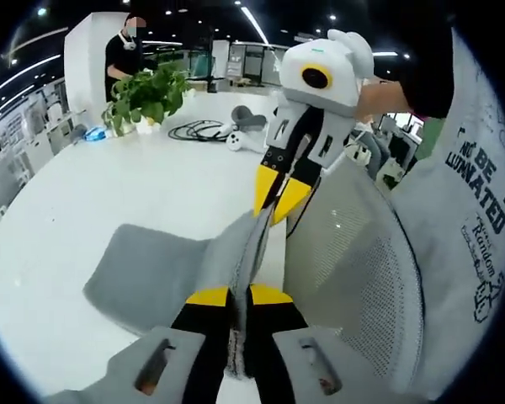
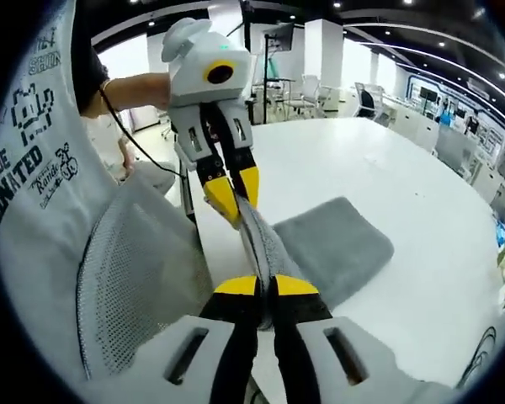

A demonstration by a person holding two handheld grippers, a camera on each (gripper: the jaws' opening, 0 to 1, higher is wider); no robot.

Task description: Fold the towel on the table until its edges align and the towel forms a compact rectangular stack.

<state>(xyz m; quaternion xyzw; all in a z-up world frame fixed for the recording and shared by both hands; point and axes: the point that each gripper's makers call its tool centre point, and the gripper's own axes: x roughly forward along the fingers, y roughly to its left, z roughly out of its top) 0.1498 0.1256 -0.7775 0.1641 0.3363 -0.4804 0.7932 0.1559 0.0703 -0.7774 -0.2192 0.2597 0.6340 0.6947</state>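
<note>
A grey towel (image 1: pixel 151 273) lies partly on the white table (image 1: pixel 84 202), with one edge lifted and stretched tight between both grippers near the table's edge. In the left gripper view my left gripper (image 1: pixel 239 296) is shut on the near end of that edge. My right gripper (image 1: pixel 279 192) pinches the far end with its yellow tips. In the right gripper view my right gripper (image 2: pixel 266 288) is shut on the towel (image 2: pixel 332 240), and the left gripper (image 2: pixel 234 192) clamps the other end. The rest of the cloth drapes down flat onto the table (image 2: pixel 421 194).
A grey mesh chair back (image 1: pixel 353 269) stands against the table's edge below the grippers, next to the person's printed shirt (image 1: pixel 471 210). At the table's far end are a potted plant (image 1: pixel 147 94), black cables (image 1: pixel 198 129) and a white device (image 1: pixel 246 126). Another person (image 1: pixel 122 50) stands behind.
</note>
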